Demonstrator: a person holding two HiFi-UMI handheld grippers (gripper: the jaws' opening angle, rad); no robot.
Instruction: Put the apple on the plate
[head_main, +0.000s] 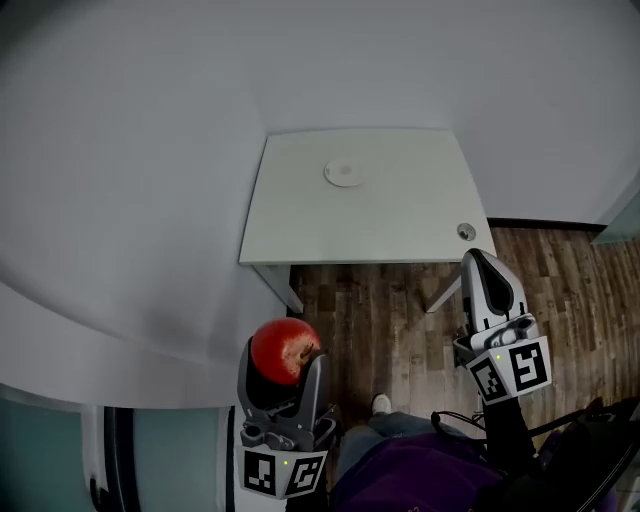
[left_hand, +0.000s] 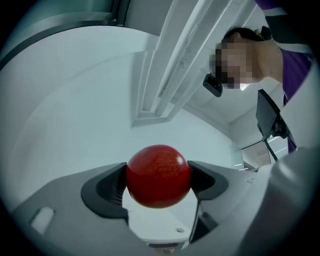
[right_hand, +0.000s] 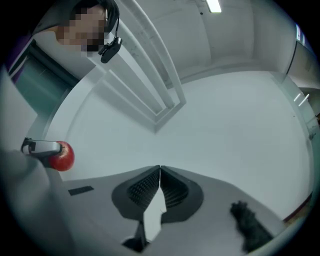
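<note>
Two claws show low in the frame. My left claw (head_main: 282, 368), lower left of centre, grips the red apple (head_main: 284, 346) between its pads. My right claw (head_main: 479, 268), lower right, is closed and empty. The plate (head_main: 343, 173) sits upper centre on the white table (head_main: 400, 222), well apart from the apple, with wood floor (head_main: 375, 305) between. A small round object (head_main: 466, 232) lies at the table's lower right corner.

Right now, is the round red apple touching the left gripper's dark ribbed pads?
Touching. Left gripper view: both pads press the apple at its sides, no gap.

One apple (head_main: 285, 348), one plate (head_main: 343, 173), one table (head_main: 400, 220).
</note>
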